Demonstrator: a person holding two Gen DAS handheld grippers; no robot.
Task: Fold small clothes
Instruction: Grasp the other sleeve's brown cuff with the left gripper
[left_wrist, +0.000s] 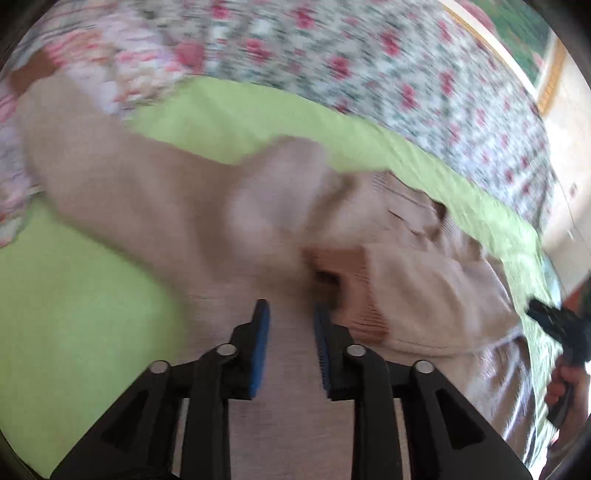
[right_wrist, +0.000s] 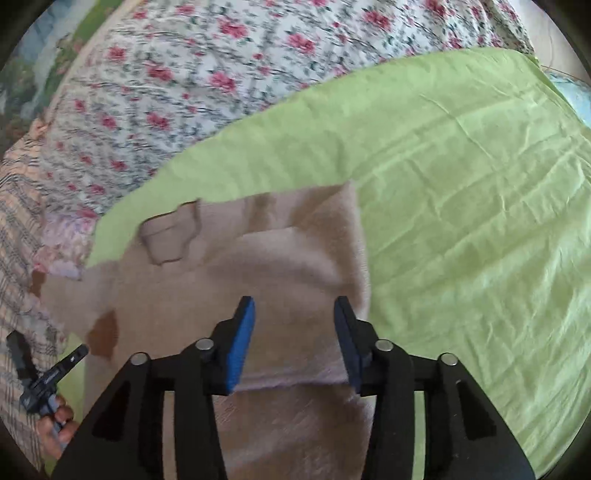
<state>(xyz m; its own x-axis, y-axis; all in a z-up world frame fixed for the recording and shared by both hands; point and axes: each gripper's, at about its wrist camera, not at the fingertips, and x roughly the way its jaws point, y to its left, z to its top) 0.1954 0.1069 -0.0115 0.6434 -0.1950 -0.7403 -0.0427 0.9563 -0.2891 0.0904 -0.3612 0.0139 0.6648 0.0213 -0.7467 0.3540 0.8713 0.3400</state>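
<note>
Nearest, in my left wrist view: the left gripper (left_wrist: 290, 314), its blue pads (left_wrist: 260, 350) spread with a clear gap between them, nothing pinched. It hangs over the near part of the beige garment (left_wrist: 166, 206).

Item, in my right wrist view: the right gripper (right_wrist: 293, 310), its blue-faced fingers (right_wrist: 240, 350) parted wider, likewise holding nothing. It sits above the beige garment (right_wrist: 258, 273), with a folded edge of that cloth lying across the gap just below the fingertips. Whether either pad touches the fabric, I cannot tell.

Item: the garment itself, a soft beige knit, lies on the green sheet (right_wrist: 461, 203). In the left view it stretches from far left to near right, bunched into folds at the right, a ribbed pinkish band (left_wrist: 354, 291) showing among them; much of this is motion-blurred. In the right view a small sewn pocket or patch (right_wrist: 168, 236) shows at its far left.

Item: at the right edge of the left view, a hand (left_wrist: 565, 387) grips a black handle. At the near left of the right view, another hand (right_wrist: 55, 424) grips its own handle.

Farthest: a floral bedcover (right_wrist: 184, 74), white with red flowers, lies beyond the green sheet (left_wrist: 240, 114). A striped cloth (right_wrist: 18, 221) lies at the far left.
</note>
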